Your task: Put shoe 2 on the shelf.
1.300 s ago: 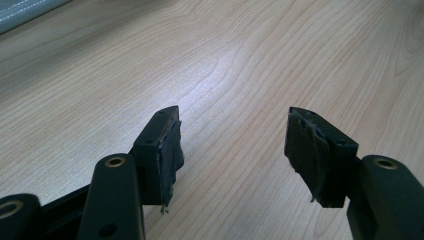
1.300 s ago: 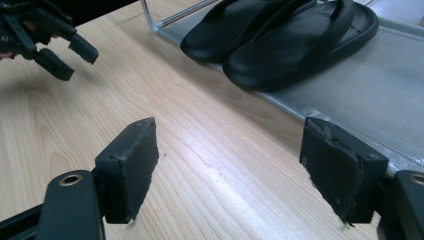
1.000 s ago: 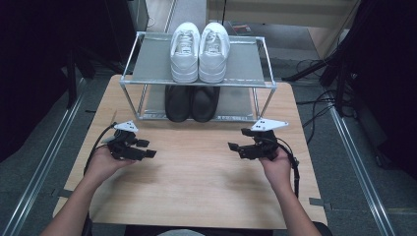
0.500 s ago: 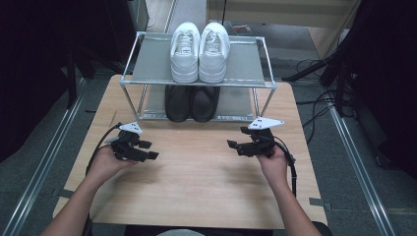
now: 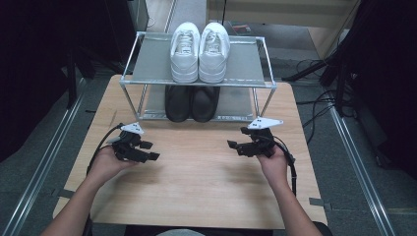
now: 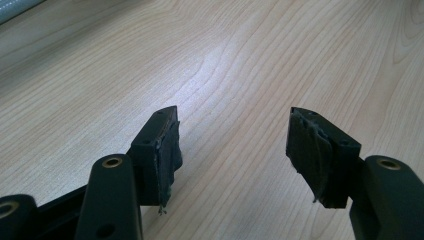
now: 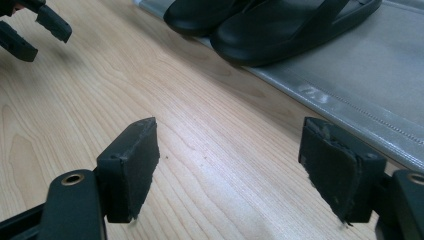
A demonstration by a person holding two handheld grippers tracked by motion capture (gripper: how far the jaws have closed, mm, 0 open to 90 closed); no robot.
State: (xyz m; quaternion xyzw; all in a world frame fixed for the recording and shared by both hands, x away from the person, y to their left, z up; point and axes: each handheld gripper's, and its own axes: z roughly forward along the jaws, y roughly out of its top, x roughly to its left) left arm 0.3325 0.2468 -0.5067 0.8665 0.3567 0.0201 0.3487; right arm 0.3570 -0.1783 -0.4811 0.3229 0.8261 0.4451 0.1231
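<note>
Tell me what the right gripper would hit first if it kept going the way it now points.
Probably the black shoes on the rack's lower shelf. The right gripper, jaws open, looks across bare table toward them. It also tilts downward, so it might touch the wood first; depth is unclear.

Open counter (image 5: 196,172) between both grippers; ahead, shoe rack (image 5: 196,82) blocking, black shoes (image 5: 192,102) seemingly filling lower shelf's middle.
</note>
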